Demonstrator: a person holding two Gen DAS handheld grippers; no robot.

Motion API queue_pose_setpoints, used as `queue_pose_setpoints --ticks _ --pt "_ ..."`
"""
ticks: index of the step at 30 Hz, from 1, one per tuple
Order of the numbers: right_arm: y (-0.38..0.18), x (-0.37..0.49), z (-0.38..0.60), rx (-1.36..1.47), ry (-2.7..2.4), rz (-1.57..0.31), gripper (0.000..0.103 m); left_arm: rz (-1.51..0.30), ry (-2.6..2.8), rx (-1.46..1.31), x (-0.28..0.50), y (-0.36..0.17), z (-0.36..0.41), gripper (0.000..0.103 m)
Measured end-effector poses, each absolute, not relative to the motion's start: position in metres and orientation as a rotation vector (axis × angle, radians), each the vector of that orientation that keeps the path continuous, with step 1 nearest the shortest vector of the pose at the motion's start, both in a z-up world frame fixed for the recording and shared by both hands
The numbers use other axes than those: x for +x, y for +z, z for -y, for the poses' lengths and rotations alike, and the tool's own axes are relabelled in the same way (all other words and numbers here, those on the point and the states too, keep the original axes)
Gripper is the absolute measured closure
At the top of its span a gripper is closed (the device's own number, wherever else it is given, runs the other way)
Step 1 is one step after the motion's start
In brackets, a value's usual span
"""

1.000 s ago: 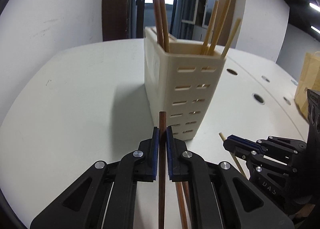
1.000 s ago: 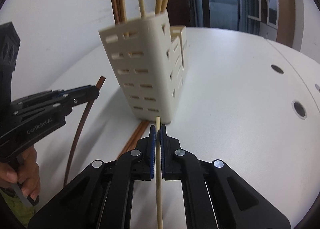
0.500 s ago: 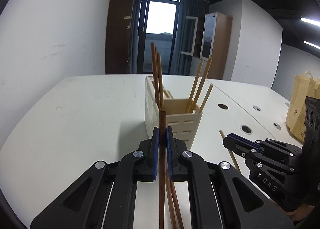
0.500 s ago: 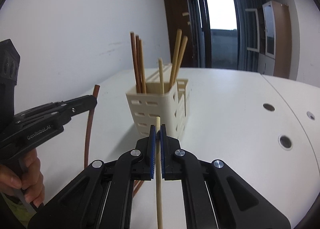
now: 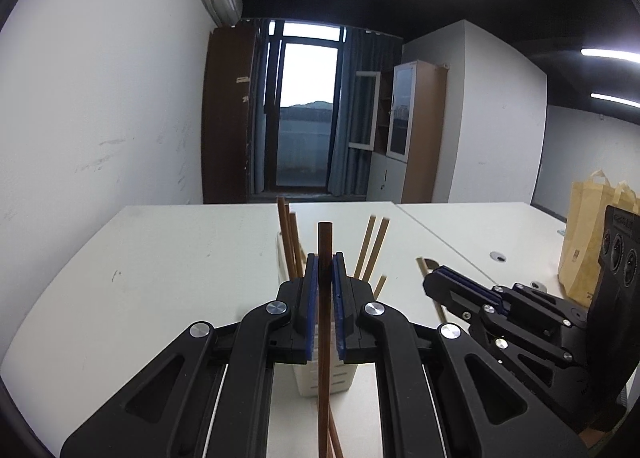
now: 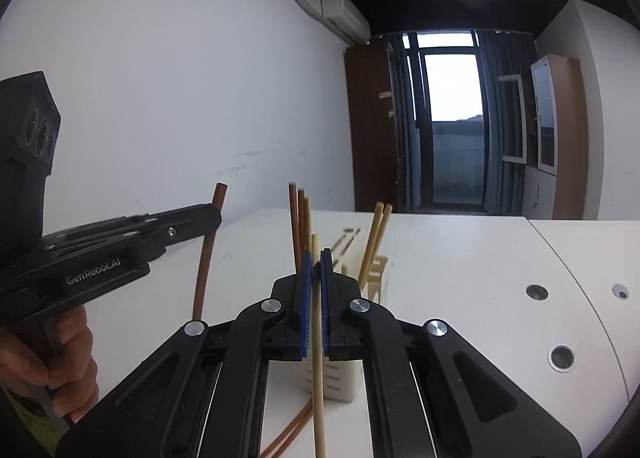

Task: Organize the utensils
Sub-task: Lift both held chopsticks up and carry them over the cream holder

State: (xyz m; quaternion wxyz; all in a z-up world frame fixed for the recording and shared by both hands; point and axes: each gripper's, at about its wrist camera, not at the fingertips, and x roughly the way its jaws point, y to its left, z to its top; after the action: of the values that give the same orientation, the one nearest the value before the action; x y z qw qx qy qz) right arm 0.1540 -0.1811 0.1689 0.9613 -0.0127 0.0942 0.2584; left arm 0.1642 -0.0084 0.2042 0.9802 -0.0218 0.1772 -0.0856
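1. While both grippers are raised off the tabletop (image 5: 160,278), each carries one stick: the left gripper (image 5: 325,290) has its fingers clamped on a dark brown chopstick (image 5: 324,242), the right gripper (image 6: 316,290) has its fingers clamped on a pale chopstick (image 6: 316,246).
2. Change from a second ago: the holder (image 6: 340,382) was seen from low down and close then; it is now seen from above its rim, with both held tips at about the height of the sticks already stowed.
3. Holder contents: brown chopsticks (image 6: 300,218) on the left side of the holder, pale chopsticks (image 6: 374,242) on the right side.
4. More brown sticks (image 6: 292,430) are left lying on the tabletop at the near foot of the holder.
5. Judgement: pickup is done, clearance over the rim looks gained. Each stick needs tipping upright, then lowering into its matching side. Risk: a tip catching the rim.
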Motion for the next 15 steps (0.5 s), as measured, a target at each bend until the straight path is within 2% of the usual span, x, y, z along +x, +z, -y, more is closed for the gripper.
queue_pose_setpoints --ticks 15 --pt "0.189 0.179 0.198 0.096 0.575 0.034 0.098 -0.247 -0.181 -0.084 0.17 0.216 0.008 0.096"
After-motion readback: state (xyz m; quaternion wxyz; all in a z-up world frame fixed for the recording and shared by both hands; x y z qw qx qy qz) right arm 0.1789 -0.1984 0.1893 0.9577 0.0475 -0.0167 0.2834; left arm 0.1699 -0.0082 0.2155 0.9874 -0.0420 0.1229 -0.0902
